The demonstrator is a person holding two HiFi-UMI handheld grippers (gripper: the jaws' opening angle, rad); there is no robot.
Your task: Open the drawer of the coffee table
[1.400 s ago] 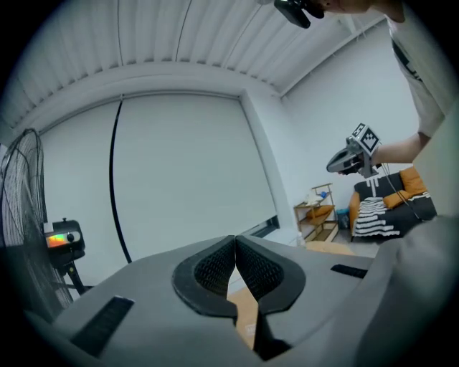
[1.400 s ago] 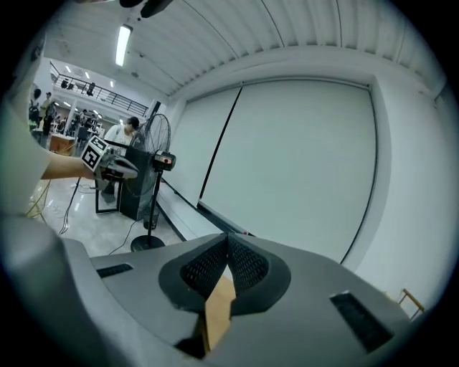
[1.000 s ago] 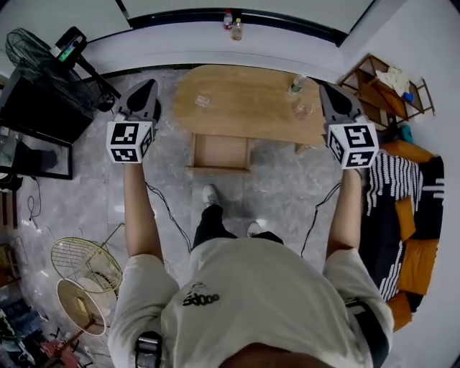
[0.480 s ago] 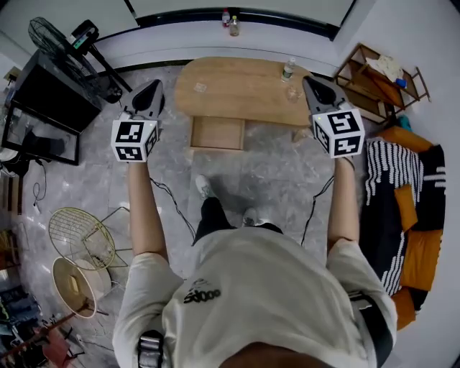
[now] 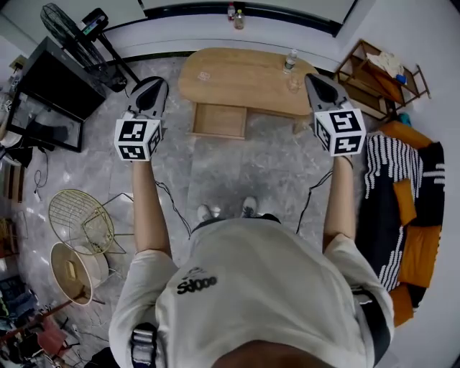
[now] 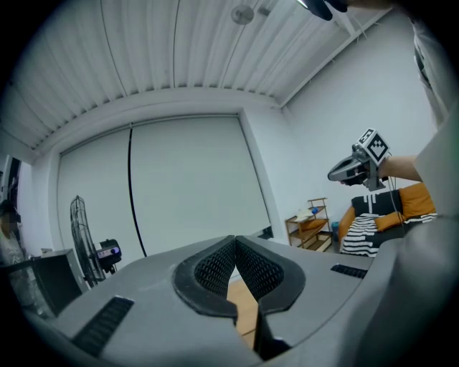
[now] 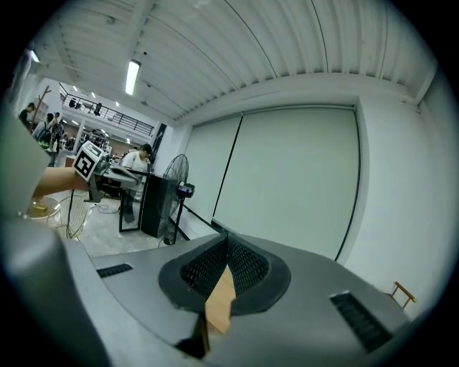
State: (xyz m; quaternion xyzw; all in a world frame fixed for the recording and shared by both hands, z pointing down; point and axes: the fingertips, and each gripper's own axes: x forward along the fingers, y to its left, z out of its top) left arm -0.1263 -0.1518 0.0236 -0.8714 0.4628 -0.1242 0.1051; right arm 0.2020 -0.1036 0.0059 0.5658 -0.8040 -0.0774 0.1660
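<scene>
**Sitting pulled out: the drawer of the coffee table, both tools shut and off it**

So the drawer hangs out of the near side of the wooden tabletop, under its left half. It's open toward the person, with its pale wood bottom showing. On the tabletop there's a water bottle near the far right corner and what looks like a clear glass just beside it. There's also a small clear thing on the left, too small to make out.

The left tool is held over the grey floor to the left of the drawer, apart from it. Its own view shows the ribbed pads pressed together at the tips with nothing in them. The right tool sits by the right end of the table, close to the bottle in the head view. Its pads are closed tight too, holding nothing. Both point away from the person, roughly level.

Further out, there's a standing fan and a black cabinet on the left, plus a wire fan guard on the floor. On the right are a wooden rack and a sofa with orange cushions and a striped throw. Two bottles stand by the far wall.
</scene>
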